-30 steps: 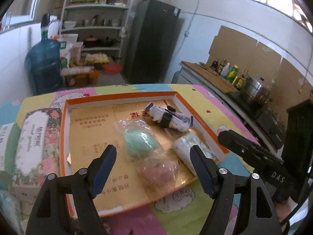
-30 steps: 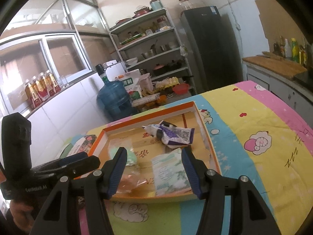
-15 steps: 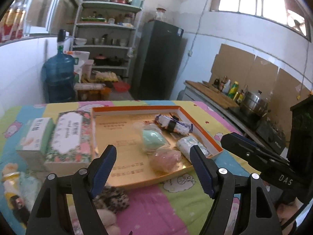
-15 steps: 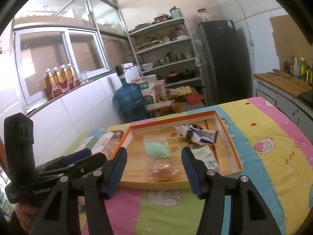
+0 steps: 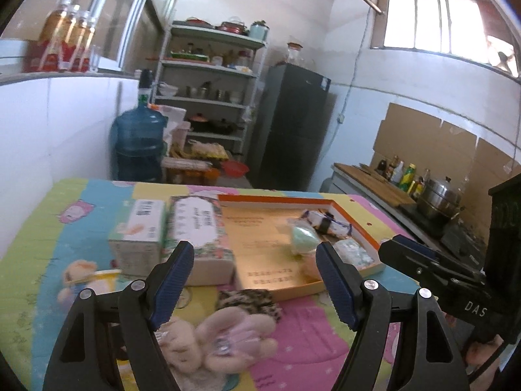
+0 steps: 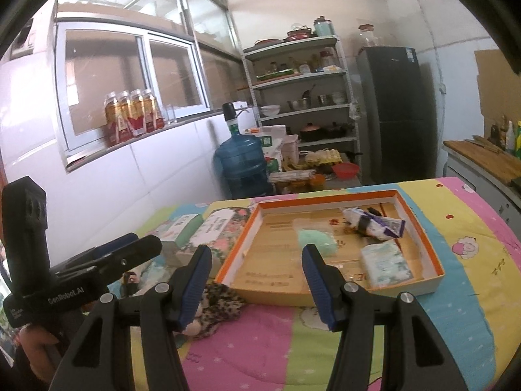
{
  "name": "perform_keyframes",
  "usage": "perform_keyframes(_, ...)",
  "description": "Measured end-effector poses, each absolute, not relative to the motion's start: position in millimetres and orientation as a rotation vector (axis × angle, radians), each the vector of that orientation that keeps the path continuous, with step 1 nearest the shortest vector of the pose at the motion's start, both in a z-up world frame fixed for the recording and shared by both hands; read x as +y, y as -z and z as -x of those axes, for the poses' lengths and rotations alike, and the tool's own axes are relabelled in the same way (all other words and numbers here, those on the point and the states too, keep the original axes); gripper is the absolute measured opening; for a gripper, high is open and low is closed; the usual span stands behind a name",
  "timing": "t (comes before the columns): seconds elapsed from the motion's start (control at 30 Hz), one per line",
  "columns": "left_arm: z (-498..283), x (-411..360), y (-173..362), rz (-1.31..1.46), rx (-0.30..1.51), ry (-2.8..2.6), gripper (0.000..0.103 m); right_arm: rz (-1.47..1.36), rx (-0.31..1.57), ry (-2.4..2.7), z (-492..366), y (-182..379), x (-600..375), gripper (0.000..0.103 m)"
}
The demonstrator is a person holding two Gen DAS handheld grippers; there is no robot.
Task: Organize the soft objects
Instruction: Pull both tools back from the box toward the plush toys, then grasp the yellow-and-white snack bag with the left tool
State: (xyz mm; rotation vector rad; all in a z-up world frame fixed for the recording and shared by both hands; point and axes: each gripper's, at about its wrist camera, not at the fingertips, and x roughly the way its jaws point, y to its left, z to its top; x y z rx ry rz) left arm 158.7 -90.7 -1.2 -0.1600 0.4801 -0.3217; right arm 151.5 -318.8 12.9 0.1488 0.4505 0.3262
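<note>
We hold the left gripper (image 5: 254, 280) with its jaws apart and nothing between them, above the near edge of the table (image 5: 309, 335), which wears a cartoon-printed cloth. Just below it lies one pink plush toy (image 5: 228, 339), and touching that toy's far side one leopard-print soft piece (image 5: 249, 299). The right gripper (image 6: 257, 280) also stands apart and empty, aimed at the near wall of one shallow orange-rimmed box (image 6: 438, 262).

Inside that box we count four soft things: one mint-green puff in a clear bag (image 6: 317, 241), one pinkish puff (image 5: 309, 265) in front of it, largely hidden behind the left gripper's right finger, one pale tissue pack (image 6: 386, 262) near the right corner, and one white and purple wrapped bundle (image 6: 374, 224) with a dark band at the far side.

To the left of the box, touching its wall, sit two cartons side by side: one floral tissue box (image 5: 198, 231) and one paler box (image 5: 138, 231). One small doll (image 5: 81, 277) lies on the cloth left of the plush toy.
</note>
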Motion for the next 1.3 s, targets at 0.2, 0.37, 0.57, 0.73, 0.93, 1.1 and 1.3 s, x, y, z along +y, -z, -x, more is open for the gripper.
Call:
perform_keyframes(0.2,-143,-64,3,0.177,0.461,0.309,0.079,-0.125,0.443,-0.346,-141,-13,-295,0.058)
perform_keyframes(0.37,-131,-46,5,0.195,0.444,0.289,0.079,-0.096,0.441,-0.369,-134,-11,-275,0.058)
perform_keyframes(0.57,-120,-21,11,0.195,0.426,0.244,0.079,-0.043,0.448,-0.419,-127,-2,-248,0.058)
perform_keyframes(0.73,-117,-1,23,0.189,0.429,0.196,0.079,-0.030,0.482,-0.469,-126,14,-229,0.058)
perform_keyframes(0.93,-115,18,40,0.194,0.441,0.170,0.079,-0.029,0.525,-0.506,-128,31,-212,0.058)
perform_keyframes(1.1,-120,26,53,0.215,0.467,0.164,0.079,-0.008,0.529,-0.529,-128,37,-196,0.058)
perform_keyframes(1.3,-138,28,65,0.274,0.504,0.166,0.079,-0.012,0.541,-0.542,-132,43,-190,0.058)
